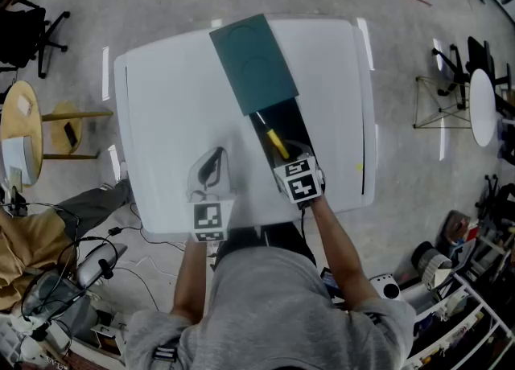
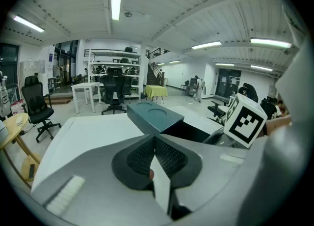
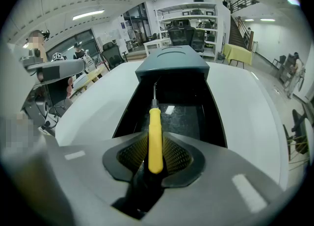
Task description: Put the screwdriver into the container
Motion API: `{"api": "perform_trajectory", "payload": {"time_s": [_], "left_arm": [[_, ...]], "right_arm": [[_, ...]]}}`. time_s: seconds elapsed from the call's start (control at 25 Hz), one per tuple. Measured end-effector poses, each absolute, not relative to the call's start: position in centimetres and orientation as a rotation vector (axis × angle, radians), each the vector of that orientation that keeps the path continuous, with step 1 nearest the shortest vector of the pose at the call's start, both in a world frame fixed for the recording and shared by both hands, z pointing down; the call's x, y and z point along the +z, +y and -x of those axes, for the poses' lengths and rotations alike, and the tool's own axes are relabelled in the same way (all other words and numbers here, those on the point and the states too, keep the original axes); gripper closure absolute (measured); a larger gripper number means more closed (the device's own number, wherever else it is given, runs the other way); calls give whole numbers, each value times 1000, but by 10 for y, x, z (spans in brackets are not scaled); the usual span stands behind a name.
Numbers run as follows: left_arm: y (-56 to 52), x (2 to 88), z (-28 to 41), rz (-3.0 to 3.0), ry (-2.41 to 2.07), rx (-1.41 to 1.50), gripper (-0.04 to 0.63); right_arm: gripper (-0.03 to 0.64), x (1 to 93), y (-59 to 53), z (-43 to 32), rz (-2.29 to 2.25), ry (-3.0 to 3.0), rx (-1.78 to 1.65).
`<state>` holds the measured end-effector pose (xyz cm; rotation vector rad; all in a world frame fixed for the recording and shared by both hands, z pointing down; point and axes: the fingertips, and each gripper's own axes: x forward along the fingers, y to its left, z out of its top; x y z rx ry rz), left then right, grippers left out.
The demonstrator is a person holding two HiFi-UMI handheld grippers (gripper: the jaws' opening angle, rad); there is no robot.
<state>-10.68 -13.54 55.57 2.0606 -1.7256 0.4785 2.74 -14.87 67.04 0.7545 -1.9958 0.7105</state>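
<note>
Table: a big white table with round corners stands on a grey floor.
Box: a long black container with a dark shiny bottom lies on the table, to the right of the middle.
Lid: a flat blue-green lid with two round dents sits over the far end of the box. The near part of the box is open.
Screwdriver: a screwdriver with a yellow handle and a thin metal shaft is over the open part of the box. Its metal end points down into the box, toward the edge of the lid. I cannot tell if the tip touches the bottom.
Right gripper: the right gripper tips down over the near end of the box. Its jaws are part way open, just as wide as the yellow handle. The ribbed black pads sit on both sides of the handle and hold it.
Left gripper: the left gripper is over the bare white table, to the left of the box and apart from it. Its jaws are pressed together with nothing in them.
Person: two bare arms and a grey shirt show at the near edge of the table.
Room: black office chairs and white tables stand far behind.
</note>
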Motion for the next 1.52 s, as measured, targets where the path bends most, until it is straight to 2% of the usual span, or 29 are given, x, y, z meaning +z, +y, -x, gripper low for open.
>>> {"api": "perform_trajectory", "payload": {"time_s": [0.36, 0.52, 0.84, 1.52], "left_arm": [[-128, 542, 110, -2089, -1736, 467, 583], [-123, 532, 109, -2111, -1743, 458, 583], [-117, 501, 106, -2178, -1775, 419, 583], [-74, 412, 87, -2347, -1855, 302, 583]], "right_arm": [[409, 651, -154, -25, -808, -2081, 700], [385, 632, -155, -28, -854, -2121, 672], [387, 579, -154, -33, -981, -2220, 609], [435, 442, -113, -63, -1291, -2471, 357]]}}
